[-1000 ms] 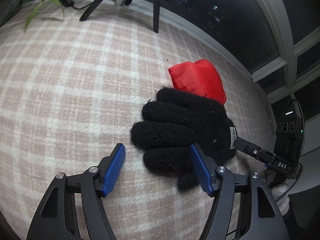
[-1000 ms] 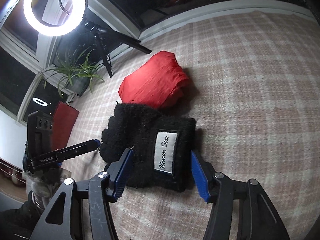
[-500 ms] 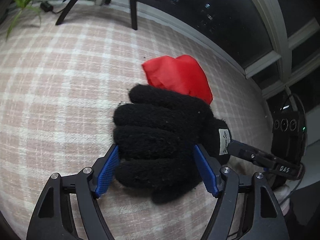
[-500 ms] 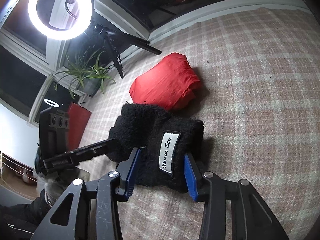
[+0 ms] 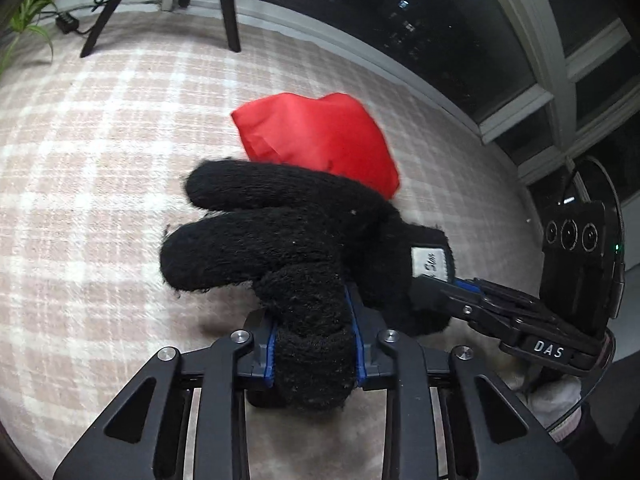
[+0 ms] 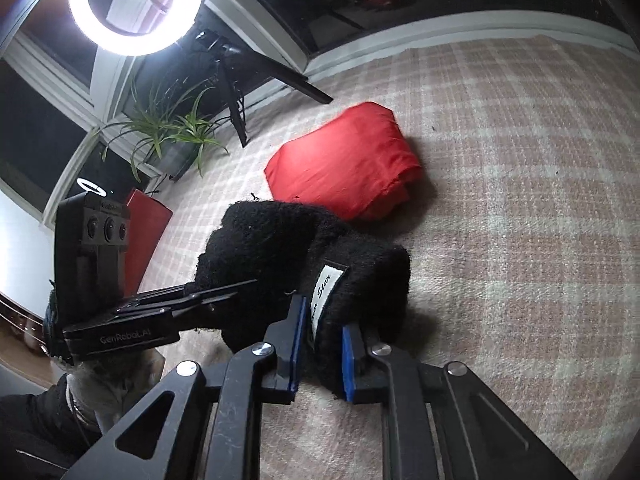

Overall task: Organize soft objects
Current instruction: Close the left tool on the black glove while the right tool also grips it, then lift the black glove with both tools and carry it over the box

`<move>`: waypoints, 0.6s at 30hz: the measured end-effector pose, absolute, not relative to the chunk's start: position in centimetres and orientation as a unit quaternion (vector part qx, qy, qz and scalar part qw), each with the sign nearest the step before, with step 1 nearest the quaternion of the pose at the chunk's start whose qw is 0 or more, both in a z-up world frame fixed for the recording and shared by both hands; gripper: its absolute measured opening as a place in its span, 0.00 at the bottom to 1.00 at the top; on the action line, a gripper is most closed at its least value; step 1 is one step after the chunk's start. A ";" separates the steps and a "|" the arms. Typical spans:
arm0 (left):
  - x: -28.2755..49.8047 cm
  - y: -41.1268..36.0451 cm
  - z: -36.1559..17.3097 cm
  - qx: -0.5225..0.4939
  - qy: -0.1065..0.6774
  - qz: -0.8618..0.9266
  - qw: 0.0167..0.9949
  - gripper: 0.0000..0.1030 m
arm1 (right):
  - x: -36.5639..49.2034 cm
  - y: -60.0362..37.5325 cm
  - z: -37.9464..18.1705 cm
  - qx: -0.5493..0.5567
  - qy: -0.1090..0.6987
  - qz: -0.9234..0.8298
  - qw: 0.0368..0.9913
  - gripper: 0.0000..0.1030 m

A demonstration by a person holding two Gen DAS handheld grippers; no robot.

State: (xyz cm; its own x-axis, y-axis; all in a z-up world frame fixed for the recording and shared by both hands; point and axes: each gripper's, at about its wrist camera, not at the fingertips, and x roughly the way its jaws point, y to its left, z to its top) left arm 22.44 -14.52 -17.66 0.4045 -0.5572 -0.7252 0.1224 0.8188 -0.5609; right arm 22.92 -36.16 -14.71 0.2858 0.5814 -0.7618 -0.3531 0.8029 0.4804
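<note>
A fuzzy black glove [image 5: 280, 236] lies on the plaid blanket [image 5: 88, 184], with a folded red cloth [image 5: 320, 136] just behind it. My left gripper [image 5: 314, 320] is closing, and its blue pads pinch one bunched glove finger. From the other side, my right gripper [image 6: 320, 332] is closing too, its pads squeezing the glove's cuff [image 6: 360, 280] by the white label [image 6: 326, 292]. The red cloth [image 6: 344, 168] rests untouched beyond the glove [image 6: 272, 248]. Each gripper appears in the other's view: the right one [image 5: 452, 286] and the left one [image 6: 224, 292].
A potted green plant [image 6: 168, 132] and a tripod with a ring light [image 6: 136, 4] stand at the blanket's far edge by dark windows. A red object [image 6: 144, 232] sits at the left. Black tripod legs [image 5: 230, 12] stand beyond the blanket. A person's gloved hand [image 5: 556, 404] holds the right gripper.
Both grippers have gone from open around the glove to pinched on it. The left one slid forward over the glove's fingers, and the glove has bunched up between the two.
</note>
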 end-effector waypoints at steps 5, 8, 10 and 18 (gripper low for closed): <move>21.4 -14.6 -16.4 -0.213 0.495 -0.225 0.812 0.22 | 21.8 -35.1 -13.6 0.099 0.510 0.301 0.800 0.09; 20.8 -14.1 -15.6 -0.218 0.487 -0.229 0.814 0.22 | 21.0 -34.4 -12.8 0.086 0.505 0.306 0.803 0.09; 20.3 -13.6 -15.1 -0.223 0.483 -0.230 0.815 0.22 | 20.4 -33.8 -12.2 0.078 0.501 0.310 0.804 0.09; 17.7 -11.5 -12.9 -0.241 0.463 -0.233 0.820 0.22 | 17.9 -31.8 -10.1 0.082 0.482 0.325 0.810 0.09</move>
